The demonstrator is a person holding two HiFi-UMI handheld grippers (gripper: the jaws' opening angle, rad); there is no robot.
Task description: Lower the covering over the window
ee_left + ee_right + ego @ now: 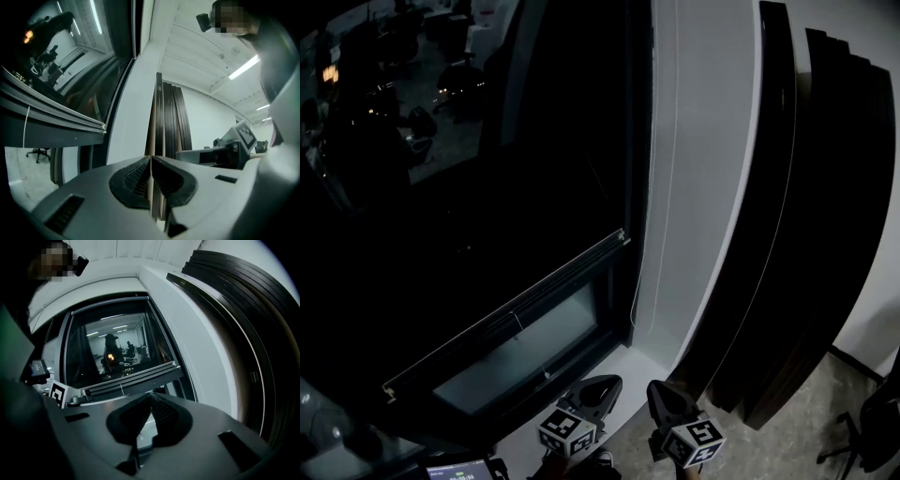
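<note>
Blind (525,272) hangs dark and smooth over most of the window. Its straight, ridged bar (511,314) sits low, far and left of my grippers. Long dark boards (787,234) lean on the white wall (712,187) at the right. I see ceiling lights (243,68) only in the left gripper view. My left gripper (602,386) and right gripper (661,392) both have their fingers pressed together, holding nothing.

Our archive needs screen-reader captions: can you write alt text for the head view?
A dark blind covers most of a window, its bottom rail above a pale uncovered strip of glass. Below, the left tool and right tool are both shut and empty; dark panels lean against the white wall at right.
</note>
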